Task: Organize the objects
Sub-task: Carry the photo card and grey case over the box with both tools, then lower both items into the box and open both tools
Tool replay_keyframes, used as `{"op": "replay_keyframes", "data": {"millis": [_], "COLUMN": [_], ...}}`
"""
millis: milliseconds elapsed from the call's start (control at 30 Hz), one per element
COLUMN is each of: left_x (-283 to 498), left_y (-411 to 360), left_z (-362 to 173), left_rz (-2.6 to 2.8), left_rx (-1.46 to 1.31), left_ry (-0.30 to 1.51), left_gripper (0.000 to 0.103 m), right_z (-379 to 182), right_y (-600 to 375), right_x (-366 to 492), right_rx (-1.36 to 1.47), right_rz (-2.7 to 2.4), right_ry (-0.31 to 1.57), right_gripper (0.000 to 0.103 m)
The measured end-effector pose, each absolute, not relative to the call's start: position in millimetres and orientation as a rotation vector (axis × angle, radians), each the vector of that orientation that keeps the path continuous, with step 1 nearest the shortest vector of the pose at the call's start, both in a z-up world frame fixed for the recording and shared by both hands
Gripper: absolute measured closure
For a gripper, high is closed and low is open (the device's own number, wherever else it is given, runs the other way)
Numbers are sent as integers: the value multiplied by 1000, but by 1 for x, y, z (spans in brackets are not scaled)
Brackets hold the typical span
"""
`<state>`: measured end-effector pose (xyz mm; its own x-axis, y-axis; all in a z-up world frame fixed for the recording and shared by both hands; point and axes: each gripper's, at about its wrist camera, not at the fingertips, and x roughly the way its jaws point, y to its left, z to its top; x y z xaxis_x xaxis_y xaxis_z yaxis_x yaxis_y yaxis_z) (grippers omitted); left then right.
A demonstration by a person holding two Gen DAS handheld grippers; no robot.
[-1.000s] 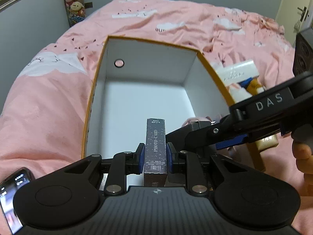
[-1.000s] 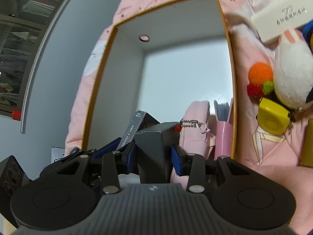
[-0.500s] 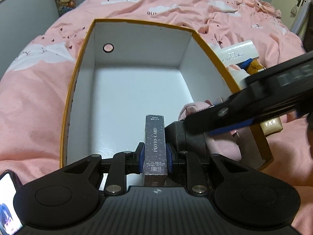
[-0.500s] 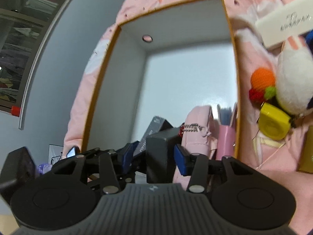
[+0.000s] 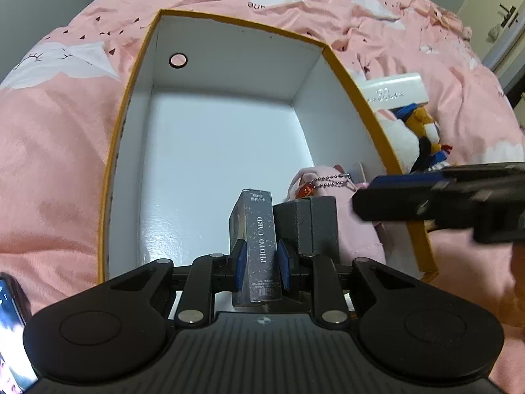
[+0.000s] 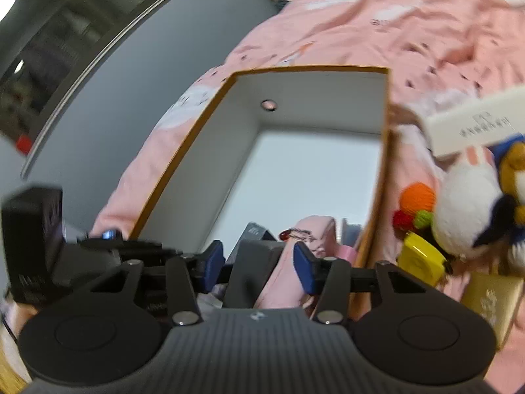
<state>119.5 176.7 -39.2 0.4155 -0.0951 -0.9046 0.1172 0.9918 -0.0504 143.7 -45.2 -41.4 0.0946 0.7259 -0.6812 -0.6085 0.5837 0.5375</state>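
My left gripper [image 5: 261,259] is shut on a dark "PHOTO CARD" box [image 5: 259,229], held upright over the near end of the open white box with an orange rim [image 5: 124,124]. A dark grey box [image 5: 308,223] stands right beside it, against a pink pouch [image 5: 328,184] with a bead chain. My right gripper [image 6: 259,259] hovers just behind the grey box [image 6: 252,269]. Its jaws are closing, and the blue pads stand apart on either side of the box without touching it. In the left wrist view, a right gripper finger [image 5: 410,180] reaches in from the right.
Outside the box's right wall lie a long white carton [image 5: 393,88], plush toys [image 5: 416,138], an orange knit ball [image 6: 416,197], a yellow item [image 6: 423,259] and a gold box [image 6: 492,298]. A phone [image 5: 10,312] lies at the lower left. Pink bedding surrounds everything.
My right gripper's pads have come off the dark grey box, and the gripper has rolled and drawn back upward. The left gripper keeps its hold on the photo card box and tilts further down.
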Motion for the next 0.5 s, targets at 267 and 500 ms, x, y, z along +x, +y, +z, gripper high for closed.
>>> {"op": "replay_keyframes", "data": {"millis": [267, 500], "left_x": [117, 122], "left_y": [175, 180], "left_z": [-40, -42], "left_rz": [-139, -152], "left_rx": [46, 19], "left_ry": [1122, 1128], "left_gripper": [81, 84], "right_z": [-59, -64], "right_y": [-8, 8], "right_x": [144, 144], "right_rx": [-82, -218], "right_rz": [1010, 1020], "right_ry": [1076, 1065], "right_gripper": [84, 86]}}
